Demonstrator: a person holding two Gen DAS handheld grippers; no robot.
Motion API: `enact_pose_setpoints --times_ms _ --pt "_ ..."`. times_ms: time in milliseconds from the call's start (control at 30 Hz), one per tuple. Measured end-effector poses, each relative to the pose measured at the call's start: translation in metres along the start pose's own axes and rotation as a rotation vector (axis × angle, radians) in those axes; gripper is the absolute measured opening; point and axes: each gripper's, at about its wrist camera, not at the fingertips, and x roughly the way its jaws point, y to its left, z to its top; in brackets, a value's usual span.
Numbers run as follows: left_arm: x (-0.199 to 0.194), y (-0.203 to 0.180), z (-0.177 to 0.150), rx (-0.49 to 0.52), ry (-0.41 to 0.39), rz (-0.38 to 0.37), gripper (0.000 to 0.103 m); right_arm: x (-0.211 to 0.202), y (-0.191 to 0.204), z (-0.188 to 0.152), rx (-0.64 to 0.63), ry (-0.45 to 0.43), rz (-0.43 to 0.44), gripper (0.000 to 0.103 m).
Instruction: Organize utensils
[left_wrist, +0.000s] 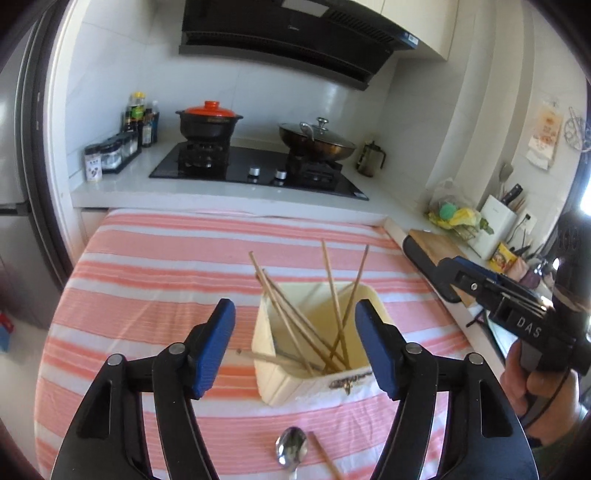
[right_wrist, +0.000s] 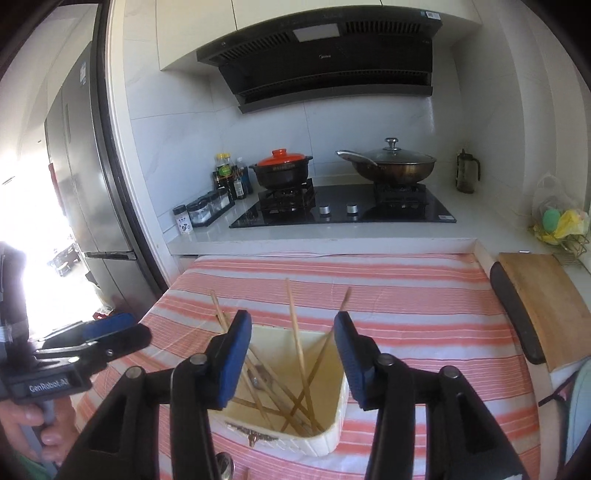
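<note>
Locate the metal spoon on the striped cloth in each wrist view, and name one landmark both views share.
Left wrist view: the spoon lies on the cloth at the bottom centre, bowl up, nearer the camera than the cream holder, beside a loose chopstick.
Right wrist view: only a sliver of the spoon shows at the bottom edge, left of centre, below the holder.
Shared landmark: the orange-lidded pot on the stove.

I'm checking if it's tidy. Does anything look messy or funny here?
Yes. A spoon and one chopstick lie loose on the striped cloth, outside the cream holder. Inside it the chopsticks lean every which way, crossing each other. Both grippers hover open, holding nothing.
</note>
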Motion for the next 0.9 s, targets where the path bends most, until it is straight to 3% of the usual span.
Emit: enact_pose_setpoints --times_ms 133,233,367,533,667,900 --pt "-0.047 0.004 -0.027 0.056 0.061 0.031 0.085 -0.050 -0.001 -0.015 -0.027 -0.012 -0.026 0.056" --pt "-0.074 0.005 -0.067 0.088 0.098 0.067 0.091 -0.087 0.003 -0.044 -0.081 -0.003 -0.061 0.056" --pt "-0.090 0.002 -0.135 0.068 0.137 0.142 0.091 -0.118 0.011 -0.104 -0.121 0.024 -0.109 0.056" --pt "-0.095 -0.005 -0.200 0.019 0.162 0.209 0.091 -0.137 0.019 -0.195 -0.068 0.081 -0.144 0.056" --pt "-0.098 -0.009 -0.223 0.027 0.159 0.279 0.091 -0.152 0.027 -0.244 -0.004 0.119 -0.169 0.056" --pt "-0.106 -0.015 -0.233 0.057 0.142 0.304 0.091 -0.173 0.034 -0.264 -0.018 0.124 -0.193 0.056"
